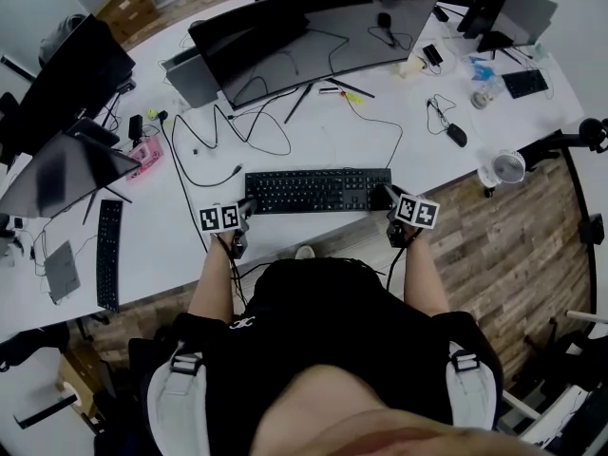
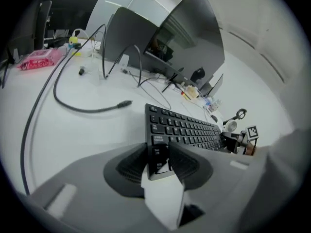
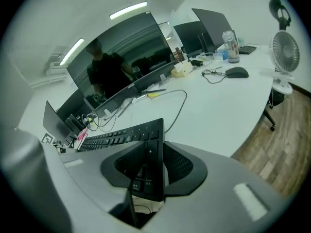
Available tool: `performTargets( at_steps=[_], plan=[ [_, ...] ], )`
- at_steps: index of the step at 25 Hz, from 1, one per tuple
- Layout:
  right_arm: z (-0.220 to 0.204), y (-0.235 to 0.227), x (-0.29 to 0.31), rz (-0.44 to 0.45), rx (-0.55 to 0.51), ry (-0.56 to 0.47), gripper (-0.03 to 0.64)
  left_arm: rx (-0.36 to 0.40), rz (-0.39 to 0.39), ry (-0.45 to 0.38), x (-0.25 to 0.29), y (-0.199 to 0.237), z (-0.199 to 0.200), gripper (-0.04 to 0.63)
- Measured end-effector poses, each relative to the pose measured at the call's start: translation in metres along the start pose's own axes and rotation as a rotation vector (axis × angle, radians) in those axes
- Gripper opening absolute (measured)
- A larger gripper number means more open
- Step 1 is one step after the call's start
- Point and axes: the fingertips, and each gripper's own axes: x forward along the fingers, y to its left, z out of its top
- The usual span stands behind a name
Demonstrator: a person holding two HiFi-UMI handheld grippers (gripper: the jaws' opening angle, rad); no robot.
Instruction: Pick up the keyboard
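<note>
Black and full-sized, the keyboard (image 1: 318,190) lies lengthwise along the near part of the white desk (image 1: 380,141), in front of the curved monitor (image 1: 313,27), with one gripper on each short end. The left gripper (image 1: 249,205) has its jaws closed on the left end; in the left gripper view the ribbed pads pinch the corner keys of the keyboard (image 2: 189,127) from above and below. The right gripper (image 1: 388,194) grips the opposite end the same way, and in the right gripper view the keyboard's (image 3: 121,135) edge sits squeezed between the two dark pads.

Judging by this, the grasp is made and the step in hand is the lift itself. No view settles whether the underside rests on the desk or is just clear of it.

Carrying it upward would call for both grippers rising together at one pace, so the long body stays level and does not twist or slip out of either narrow end grip. A thin cable (image 3: 182,103) runs from behind the keyboard's right end toward the monitor; if it is the keyboard's cord, it needs slack. A loose black cable (image 1: 204,174) lies near the left end, apart from it.
</note>
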Motion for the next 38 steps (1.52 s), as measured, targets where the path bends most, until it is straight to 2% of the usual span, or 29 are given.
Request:
performTargets(
  at_steps=[5,12,17,20,24,30,38],
  plan=[
    [0.065,0.026,-0.032,0.07,-0.059,-0.165,0.112,0.124,-0.042,-0.192,-0.036,-0.035,0.066,0.172],
    [0.187,0.091,-0.114,0.158,-0.203,-0.483,0.101,0.306,-0.091,-0.502,-0.122,-0.103,0.171,0.184],
    [0.246,0.14,-0.193,0.19,-0.306,-0.732,0.101,0.429,-0.13,-0.69,-0.191,-0.154,0.217,0.183],
    [0.262,0.159,-0.228,0.223,-0.343,-0.829,0.1,0.482,-0.152,-0.785,-0.226,-0.176,0.232,0.183],
    [0.266,0.166,-0.242,0.228,-0.35,-0.869,0.101,0.502,-0.167,-0.817,-0.241,-0.185,0.236,0.181],
    [0.259,0.171,-0.238,0.221,-0.351,-0.849,0.101,0.493,-0.162,-0.799,-0.239,-0.174,0.229,0.179],
    [0.263,0.182,-0.231,0.22,-0.349,-0.85,0.101,0.503,-0.164,-0.818,-0.246,-0.168,0.239,0.179]
  ],
)
